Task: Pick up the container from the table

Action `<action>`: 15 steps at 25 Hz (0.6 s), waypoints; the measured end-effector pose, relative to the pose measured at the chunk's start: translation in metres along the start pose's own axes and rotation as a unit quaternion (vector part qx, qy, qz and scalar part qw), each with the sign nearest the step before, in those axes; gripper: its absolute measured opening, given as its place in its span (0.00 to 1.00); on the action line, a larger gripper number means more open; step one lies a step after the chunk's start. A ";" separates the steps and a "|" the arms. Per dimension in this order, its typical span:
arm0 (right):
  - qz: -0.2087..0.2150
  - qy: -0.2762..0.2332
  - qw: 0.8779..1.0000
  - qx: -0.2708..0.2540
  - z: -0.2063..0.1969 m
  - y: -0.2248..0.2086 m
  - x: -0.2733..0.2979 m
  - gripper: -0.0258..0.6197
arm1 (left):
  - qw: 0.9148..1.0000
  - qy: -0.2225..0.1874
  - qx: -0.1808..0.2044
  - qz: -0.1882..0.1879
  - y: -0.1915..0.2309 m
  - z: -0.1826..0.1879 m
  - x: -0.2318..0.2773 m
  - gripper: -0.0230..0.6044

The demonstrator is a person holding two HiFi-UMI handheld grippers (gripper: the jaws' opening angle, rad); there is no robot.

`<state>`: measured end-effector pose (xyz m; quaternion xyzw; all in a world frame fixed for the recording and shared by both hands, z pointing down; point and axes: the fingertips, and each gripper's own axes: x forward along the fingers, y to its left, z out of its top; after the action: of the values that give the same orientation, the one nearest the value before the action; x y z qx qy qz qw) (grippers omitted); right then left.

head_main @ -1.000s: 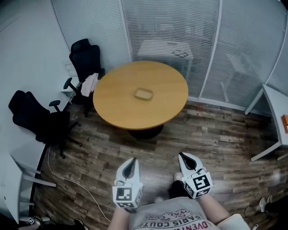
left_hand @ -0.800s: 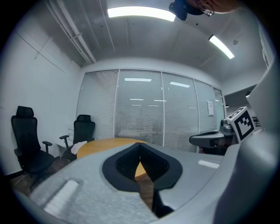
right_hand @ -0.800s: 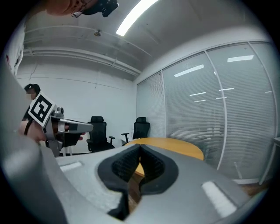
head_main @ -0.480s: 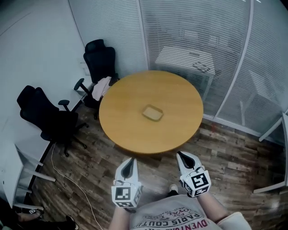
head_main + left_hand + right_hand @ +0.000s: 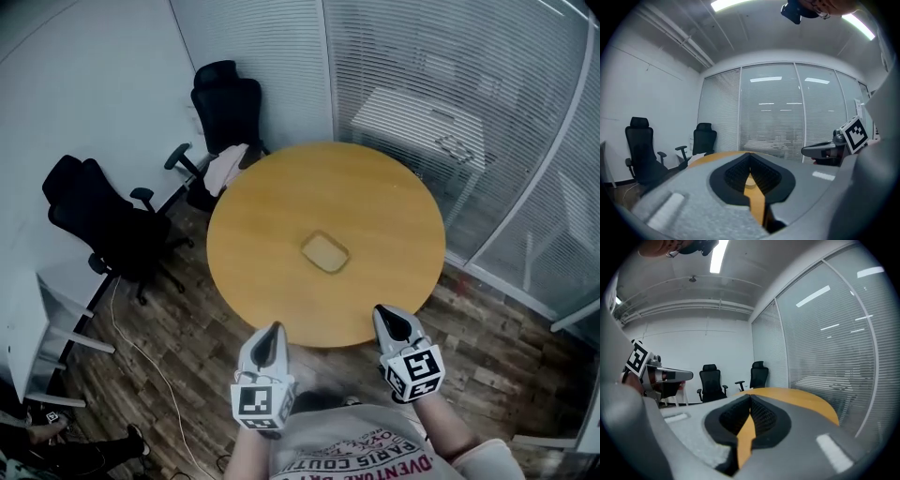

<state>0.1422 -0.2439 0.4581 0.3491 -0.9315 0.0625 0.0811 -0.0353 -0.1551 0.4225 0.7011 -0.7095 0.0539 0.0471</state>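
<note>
Person had walked up. A second back the table (image 5: 272,202) sat well ahead across open floor; now its near edge lay right at the tips of both claws.

Container (image 5: 325,252): shallow, pale, alone at about the middle of the table, untouched. It had not moved on the wood; only the person had closed in.

Left gripper (image 5: 273,330): jaws together, nothing between them, held low at the near edge, pointing toward the container.

Right gripper (image 5: 387,315): jaws likewise together and empty, at the near edge further right, well apart from the container.

Two chairs (image 5: 103,220) beyond the far left edge, out of the way.

Reading: the approach looked nearly done, the pick not begun. Either claw would need to spread its jaws and reach in over the near edge before any grasp.
</note>
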 end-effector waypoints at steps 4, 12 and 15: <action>0.002 0.018 1.000 0.001 0.001 -0.008 0.050 0.04 | 1.000 0.010 -0.019 -0.002 0.031 -0.004 0.045 0.05; -0.025 0.046 0.999 -0.001 0.011 -0.027 0.151 0.04 | 0.998 0.008 -0.028 -0.061 0.091 0.002 0.157 0.05; -0.036 0.057 0.998 0.002 0.014 -0.037 0.184 0.04 | 0.996 0.014 -0.025 -0.082 0.107 0.005 0.195 0.05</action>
<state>0.0287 -0.3916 0.4828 0.3789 -0.9118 0.0813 0.1359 -0.1451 -0.3474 0.4439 0.7547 -0.6500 0.0423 0.0785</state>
